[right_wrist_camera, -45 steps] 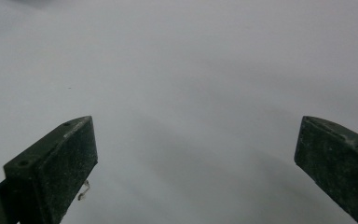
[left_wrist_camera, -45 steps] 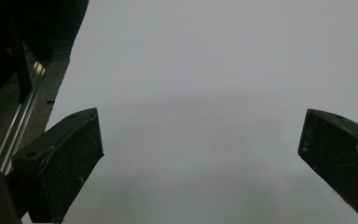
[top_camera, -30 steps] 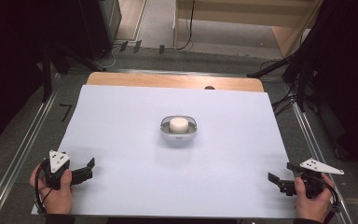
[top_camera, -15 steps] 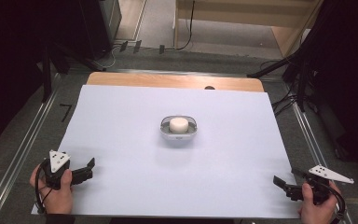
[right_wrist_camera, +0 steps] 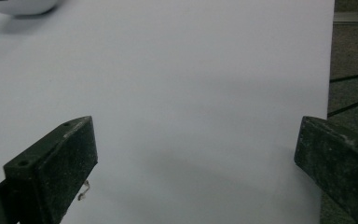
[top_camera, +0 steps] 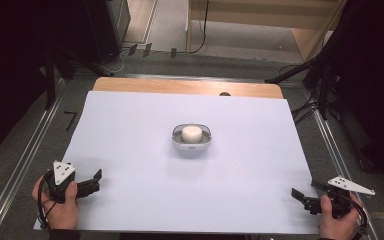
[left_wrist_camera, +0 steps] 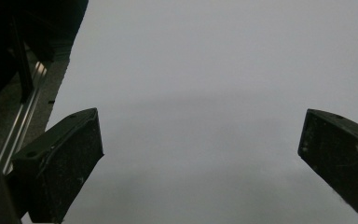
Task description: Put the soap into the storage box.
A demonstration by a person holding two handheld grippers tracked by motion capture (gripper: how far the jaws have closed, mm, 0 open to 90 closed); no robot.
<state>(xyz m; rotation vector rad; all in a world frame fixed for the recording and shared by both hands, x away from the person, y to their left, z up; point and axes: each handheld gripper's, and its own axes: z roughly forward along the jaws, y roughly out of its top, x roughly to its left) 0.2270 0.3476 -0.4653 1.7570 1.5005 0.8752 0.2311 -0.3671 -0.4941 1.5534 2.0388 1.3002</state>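
Note:
A small pale dish (top_camera: 192,142) holding a white round puck (top_camera: 191,133) sits in the middle of the white sheet (top_camera: 145,125). My left gripper (top_camera: 95,181) rests at the near left corner of the sheet, held in a hand, jaws wide open over bare sheet (left_wrist_camera: 200,135). At the near right corner my right gripper (top_camera: 300,198) also stands open with nothing between its jaws (right_wrist_camera: 196,140). In the right gripper view the dish's edge (right_wrist_camera: 21,5) peeks in at the top left, far from the jaws.
The sheet covers a wooden table whose far edge (top_camera: 185,86) shows. Metal rails (top_camera: 35,140) run along both sides. Cables and dark stands (top_camera: 325,75) sit on the floor beyond and to the right.
My right gripper has drawn back a little toward the near right corner. The left gripper and the dish have not moved.

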